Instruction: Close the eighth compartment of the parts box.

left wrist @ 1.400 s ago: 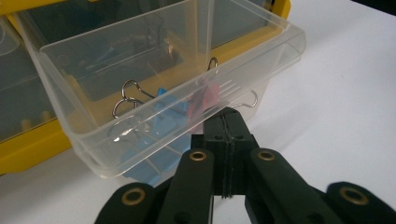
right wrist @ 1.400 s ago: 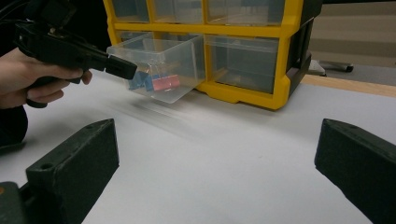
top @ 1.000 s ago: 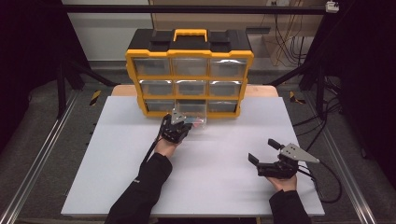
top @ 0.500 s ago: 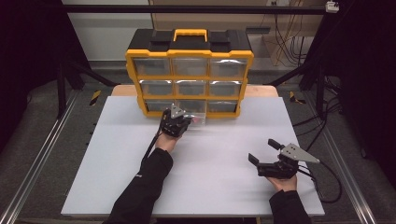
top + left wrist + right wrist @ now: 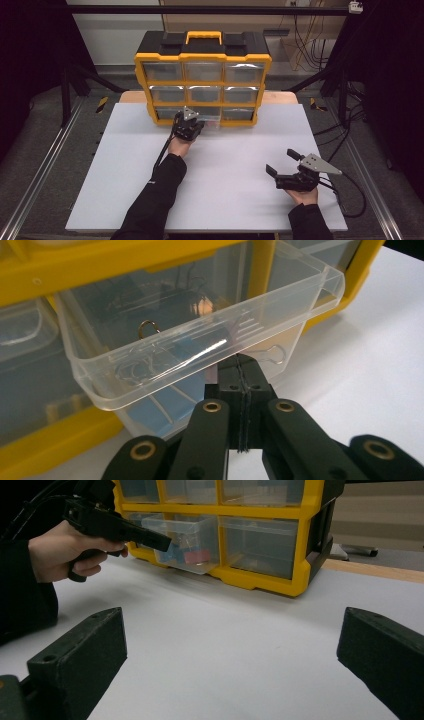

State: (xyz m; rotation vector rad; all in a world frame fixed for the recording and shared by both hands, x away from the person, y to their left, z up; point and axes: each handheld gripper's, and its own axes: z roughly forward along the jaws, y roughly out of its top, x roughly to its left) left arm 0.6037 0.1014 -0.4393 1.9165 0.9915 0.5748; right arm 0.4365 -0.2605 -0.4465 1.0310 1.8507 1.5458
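At the cabinet's bottom row, middle bay: clear drawer (image 5: 200, 335), part-way out over the table (image 5: 220, 200). Left tongs (image 5: 240, 371) clenched below its front lip, nearer the yellow cabinet (image 5: 202, 60) than a second ago; drawer likely being pushed home. Right tongs (image 5: 280, 162) released, idle on the table. Contents blurred: wire clips, something blue. Grip on the lip hidden.

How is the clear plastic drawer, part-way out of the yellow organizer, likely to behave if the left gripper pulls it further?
The clear drawer looks thin-walled and holds a few small clips, so it is probably light and should slide easily. The left gripper sits shut beneath its front lip, so the smooth plastic may slip free. Pulled fully out of the yellow organizer, it would likely tip and spill.
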